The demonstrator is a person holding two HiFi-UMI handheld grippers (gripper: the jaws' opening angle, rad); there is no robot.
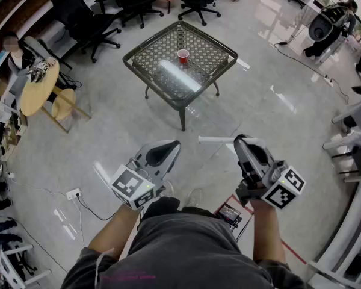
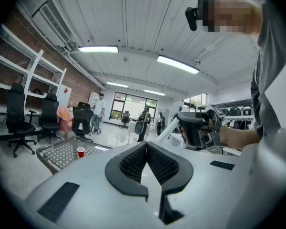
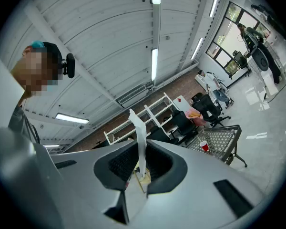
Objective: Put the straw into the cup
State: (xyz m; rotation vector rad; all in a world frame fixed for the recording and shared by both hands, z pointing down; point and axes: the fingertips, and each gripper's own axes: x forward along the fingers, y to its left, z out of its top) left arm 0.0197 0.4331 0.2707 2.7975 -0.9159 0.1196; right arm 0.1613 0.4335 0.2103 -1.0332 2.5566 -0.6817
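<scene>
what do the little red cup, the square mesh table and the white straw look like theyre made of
Small red cup: likely plastic, going by its uniform red; too small to be sure. Square table: dark metal frame with a woven mesh top, shiny where light glares. White straw: matte, flattened and creased, so paper or a paper wrapper.

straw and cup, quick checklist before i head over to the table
1. Straw gripped by the right gripper: ok, jaws shut on it, most of it sticking out.
2. Left gripper free: ok, jaws together, nothing between them.
3. Cup upright on the table, mouth up: ok.
4. Cup within reach: not ok, open floor lies between the grippers and the table.
5. Straw unwrapped: cannot tell.
</scene>
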